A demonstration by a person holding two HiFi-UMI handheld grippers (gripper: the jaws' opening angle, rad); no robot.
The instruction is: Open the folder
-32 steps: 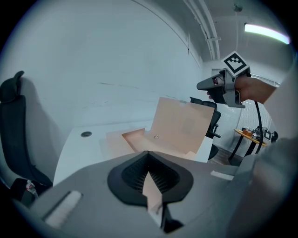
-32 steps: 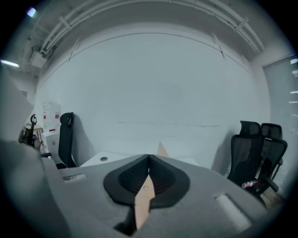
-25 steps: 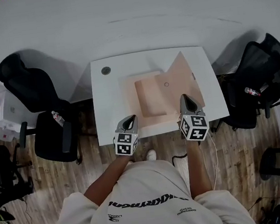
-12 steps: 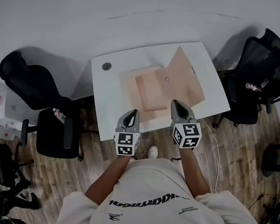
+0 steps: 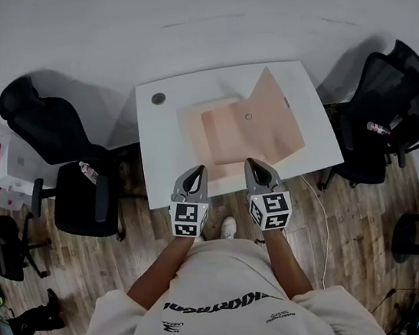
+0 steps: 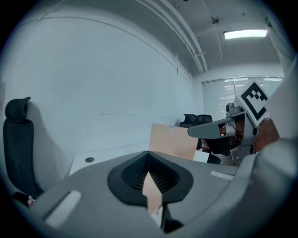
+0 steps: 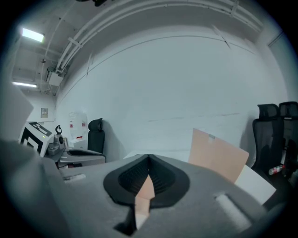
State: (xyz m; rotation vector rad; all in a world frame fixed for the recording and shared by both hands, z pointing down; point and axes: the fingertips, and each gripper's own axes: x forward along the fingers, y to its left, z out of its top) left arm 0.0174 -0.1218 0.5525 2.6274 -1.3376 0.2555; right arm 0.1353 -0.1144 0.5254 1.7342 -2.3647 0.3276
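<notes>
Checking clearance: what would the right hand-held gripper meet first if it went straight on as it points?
Probably the open folder lying flat on the table: the right hand-held gripper tilts slightly down toward it. The raised flap stands off to its right.

Head view looks steeply down on table [image 5: 161, 154] and folder [image 5: 228, 133] — both gripper views skim low across them.

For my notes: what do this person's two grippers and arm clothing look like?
The left gripper and right gripper are matching grey tapered shells, with black ribbed pads inside the jaws. Each carries a white cube printed with black square markers. The person wears a light sweatshirt with dark lettering across the back.
</notes>
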